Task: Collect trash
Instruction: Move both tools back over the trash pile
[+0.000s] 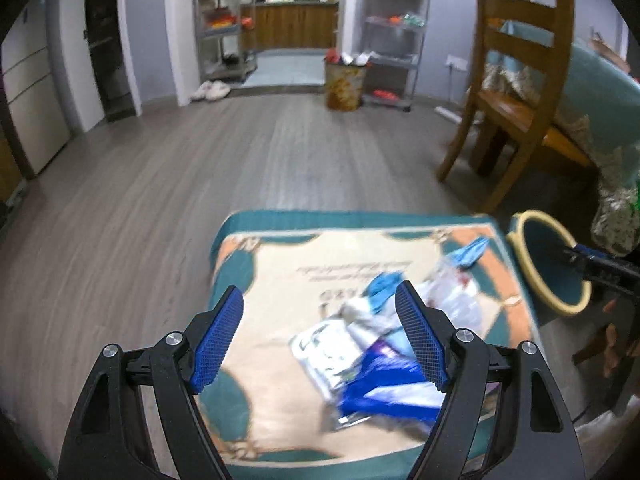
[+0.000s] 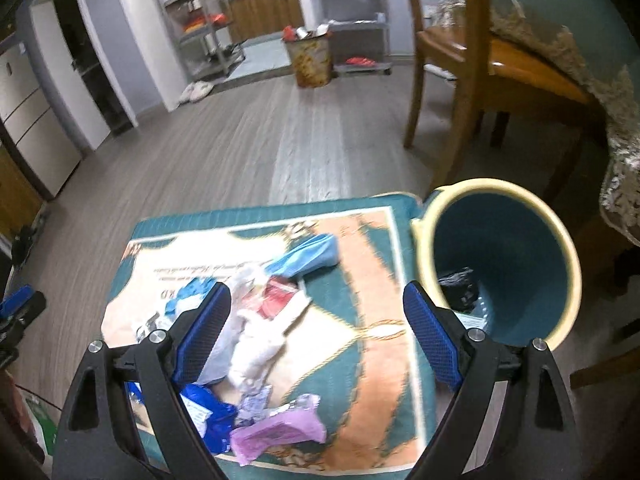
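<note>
While both grippers, left [image 1: 319, 334] and right [image 2: 317, 334], hang spread and empty over crumpled plastic wrapper pile [image 2: 256, 344] on patterned teal rug [image 2: 380, 280], teal yellow-rimmed bucket [image 2: 560, 240] just beside rug: risk is multi-piece grab, spill short of rim.

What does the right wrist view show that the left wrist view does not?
Only the right wrist view shows the inside of the blue bin, with a dark item at its bottom, and a purple wrapper and red packet on the mat. Only the left wrist view shows the chair's slatted backrest. Both show the patterned mat, the scattered trash, the light blue wrapper, the patterned basket by the far shelves, and open, empty tongs.
</note>
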